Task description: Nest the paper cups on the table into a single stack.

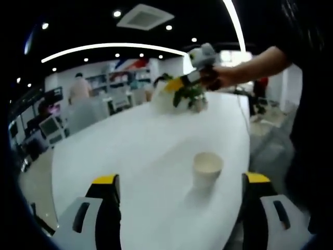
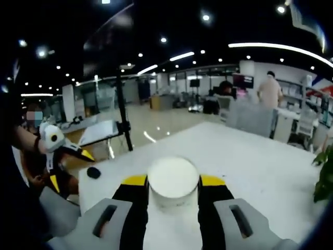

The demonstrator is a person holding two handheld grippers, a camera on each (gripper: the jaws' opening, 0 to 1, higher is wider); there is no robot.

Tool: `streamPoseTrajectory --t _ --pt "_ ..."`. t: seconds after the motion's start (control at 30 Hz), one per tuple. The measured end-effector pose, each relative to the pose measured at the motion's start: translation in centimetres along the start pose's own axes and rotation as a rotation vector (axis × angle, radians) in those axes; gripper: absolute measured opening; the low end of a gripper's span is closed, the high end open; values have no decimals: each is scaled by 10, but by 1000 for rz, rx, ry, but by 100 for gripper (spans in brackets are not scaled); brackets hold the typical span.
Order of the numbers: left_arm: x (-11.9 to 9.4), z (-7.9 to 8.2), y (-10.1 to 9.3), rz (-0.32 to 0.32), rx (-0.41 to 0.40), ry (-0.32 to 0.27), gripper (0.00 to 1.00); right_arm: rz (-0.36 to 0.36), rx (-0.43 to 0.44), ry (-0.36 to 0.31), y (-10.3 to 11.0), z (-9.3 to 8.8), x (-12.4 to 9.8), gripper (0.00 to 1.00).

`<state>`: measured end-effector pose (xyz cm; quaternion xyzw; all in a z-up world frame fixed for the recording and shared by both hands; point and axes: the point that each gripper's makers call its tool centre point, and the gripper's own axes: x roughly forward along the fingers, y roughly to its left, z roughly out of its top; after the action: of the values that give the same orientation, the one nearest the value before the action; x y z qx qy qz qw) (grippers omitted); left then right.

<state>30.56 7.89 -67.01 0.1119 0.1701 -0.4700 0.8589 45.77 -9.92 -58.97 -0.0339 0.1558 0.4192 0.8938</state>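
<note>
A long white tabletop (image 1: 156, 140) runs away from the camera in the left gripper view, in a wide office with ceiling lights and desks behind. A plant (image 1: 190, 96) stands at its far end.

The left hand-held gripper (image 1: 179, 200) has its yellow-tipped jaws spread wide and holds nothing. One white paper cup (image 1: 207, 169) stands upright on the tabletop between and just beyond them, nearer the right-hand jaw, touching neither.

The right hand-held gripper (image 2: 173, 192) has its jaws closed against the sides of a second cup (image 2: 173, 182), which is seen upright, mouth up, above the tabletop edge. In the left gripper view this gripper (image 1: 177, 83) appears far off near the plant, in the person's hand (image 1: 218, 77).

In the right gripper view the left gripper (image 2: 57, 148) shows at the left, by the person's arm. A tripod (image 2: 122, 109) stands on the floor beyond the tabletop.
</note>
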Motion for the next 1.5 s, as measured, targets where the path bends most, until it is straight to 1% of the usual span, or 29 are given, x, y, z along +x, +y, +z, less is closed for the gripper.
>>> streamPoseTrajectory --t 0.07,0.13,0.23,0.27,0.3,0.33,0.43,0.57,0.67,0.8,0.93,1.03,1.1,1.23,1.3,1.33,1.4,1.5 --pt "2 1 -2 -12 4 -2 97 2 0 -12 9 3 -10 33" --pt "4 2 -3 -21 12 -3 97 1 17 -28 18 5 -20 33" --pt "8 5 -7 -43 18 -10 97 3 29 -50 36 9 -35 33" --pt "8 6 -8 -48 20 -14 97 3 30 -53 38 9 -37 33" --pt "9 7 -9 -52 19 -19 96 2 32 -59 44 9 -42 33" --pt "10 9 -11 -60 6 -31 96 3 34 -62 48 9 -45 33" --pt "12 7 -11 -71 8 -26 96 7 30 -63 63 6 -53 33" --pt "14 7 -16 -97 6 -32 97 11 28 -53 75 -3 -59 33" --pt "14 9 -19 -110 -3 -41 97 7 34 -48 80 -9 -61 33" --pt "15 19 -25 -130 -47 -86 97 13 76 -68 92 -10 -63 33" --pt "17 18 -33 -157 -34 -68 95 30 103 -83 107 -12 -60 33" --pt "17 17 -37 -173 -34 -59 94 40 125 -107 114 -7 -59 33" --pt "16 17 -38 -177 -46 -59 93 48 131 -121 118 -4 -58 33" --pt "14 20 -42 -187 -83 -69 91 65 142 -128 126 -3 -55 33" --pt "13 25 -46 -203 -113 -87 89 77 156 -133 130 -4 -54 33" --pt "13 36 -51 -221 -153 -135 88 81 160 -134 132 -4 -54 33" --pt "12 45 -55 -240 -181 -173 87 89 169 -136 137 -4 -53 33" --pt "14 48 -58 -245 -178 -164 86 107 186 -146 144 -1 -52 33"
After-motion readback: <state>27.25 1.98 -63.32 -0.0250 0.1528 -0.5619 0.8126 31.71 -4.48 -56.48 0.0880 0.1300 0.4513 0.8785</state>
